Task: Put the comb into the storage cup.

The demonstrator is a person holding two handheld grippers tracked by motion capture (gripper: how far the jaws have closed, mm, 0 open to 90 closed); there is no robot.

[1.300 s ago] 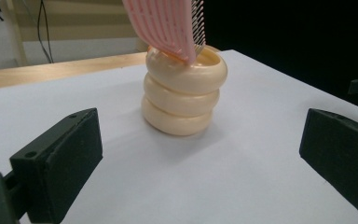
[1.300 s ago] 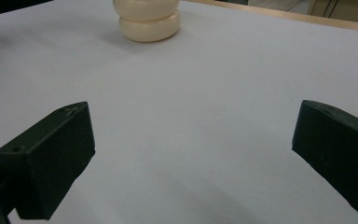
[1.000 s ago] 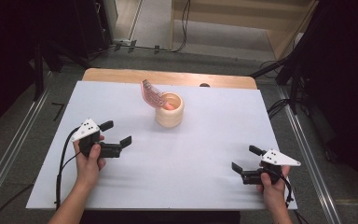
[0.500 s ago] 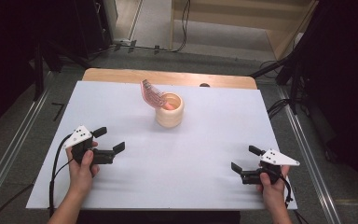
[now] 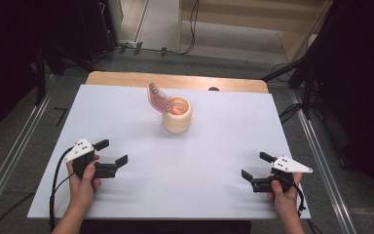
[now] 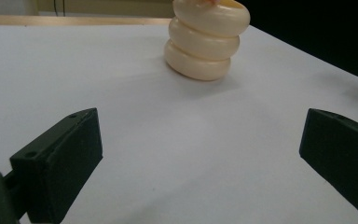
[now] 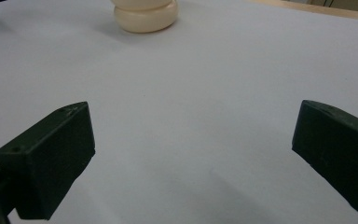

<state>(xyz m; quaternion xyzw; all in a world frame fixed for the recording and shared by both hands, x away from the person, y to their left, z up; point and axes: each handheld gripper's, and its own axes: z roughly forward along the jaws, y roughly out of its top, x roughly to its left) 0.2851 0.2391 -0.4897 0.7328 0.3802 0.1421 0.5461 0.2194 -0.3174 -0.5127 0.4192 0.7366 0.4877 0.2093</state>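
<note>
A cream ribbed holder stands upright at the middle back of the white table, with a pink striped flat thing sticking out of it to the left. The holder also appears in the left gripper view and in the right gripper view. My left gripper rests open at the front left, jaws far apart with nothing between them. At the front right my right gripper is open too, empty, jaws pointing toward the table's middle. Both stay well short of the holder.
A wooden strip runs along the table's far edge, with a small dark hole in it. Metal rails flank the table on the floor. Cables lie behind the table.
My left gripper has drawn back toward the front left of the table. The right gripper has hardly moved. The holder stays put.
</note>
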